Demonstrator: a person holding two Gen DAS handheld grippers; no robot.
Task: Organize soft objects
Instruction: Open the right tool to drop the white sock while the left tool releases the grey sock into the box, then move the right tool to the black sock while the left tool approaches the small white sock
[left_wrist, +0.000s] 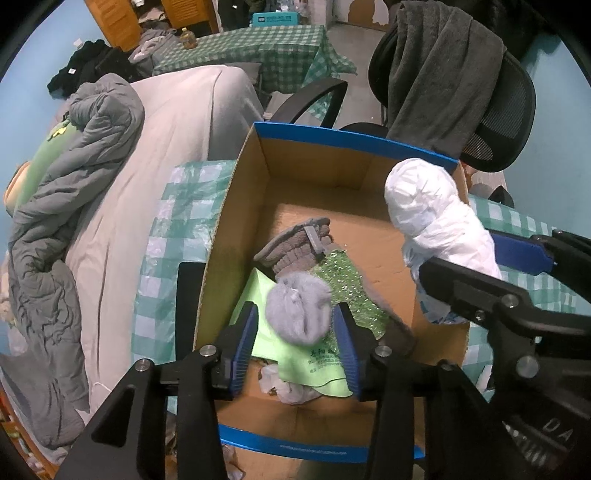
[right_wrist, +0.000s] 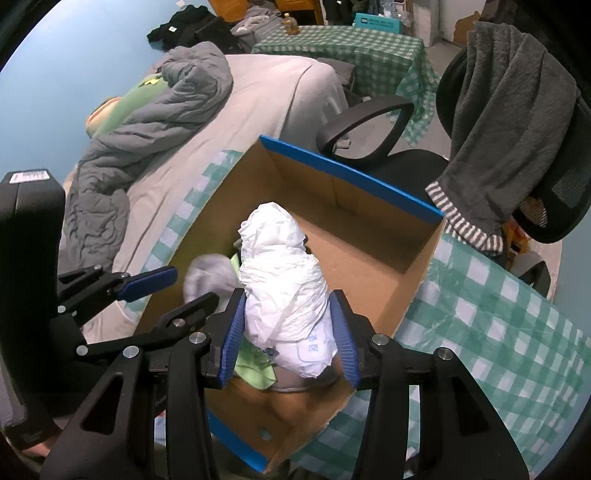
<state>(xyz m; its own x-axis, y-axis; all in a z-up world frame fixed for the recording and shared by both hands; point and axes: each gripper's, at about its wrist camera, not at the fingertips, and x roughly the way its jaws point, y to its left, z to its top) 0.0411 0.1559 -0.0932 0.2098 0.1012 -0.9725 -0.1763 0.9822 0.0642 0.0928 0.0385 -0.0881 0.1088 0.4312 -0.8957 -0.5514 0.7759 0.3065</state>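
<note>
An open cardboard box (left_wrist: 314, 162) with blue edges sits on a green checked tablecloth; it also shows in the right wrist view (right_wrist: 369, 236). My left gripper (left_wrist: 297, 317) hangs over the box with a grey sock ball (left_wrist: 299, 314) between its blue pads; the pads stand just beside it. My right gripper (right_wrist: 288, 325) is shut on a white rolled diaper (right_wrist: 284, 280) above the box; the diaper also shows in the left wrist view (left_wrist: 436, 218). In the box lie a brown-grey folded cloth (left_wrist: 299, 243), green bubble wrap (left_wrist: 347, 288) and a light green cloth (left_wrist: 295, 354).
A bed (left_wrist: 166, 147) with a grey duvet (left_wrist: 74, 177) lies to the left. A black office chair (left_wrist: 498, 110) draped with a dark grey towel (left_wrist: 439, 74) stands behind the box. A second checked table (left_wrist: 258, 51) is farther back.
</note>
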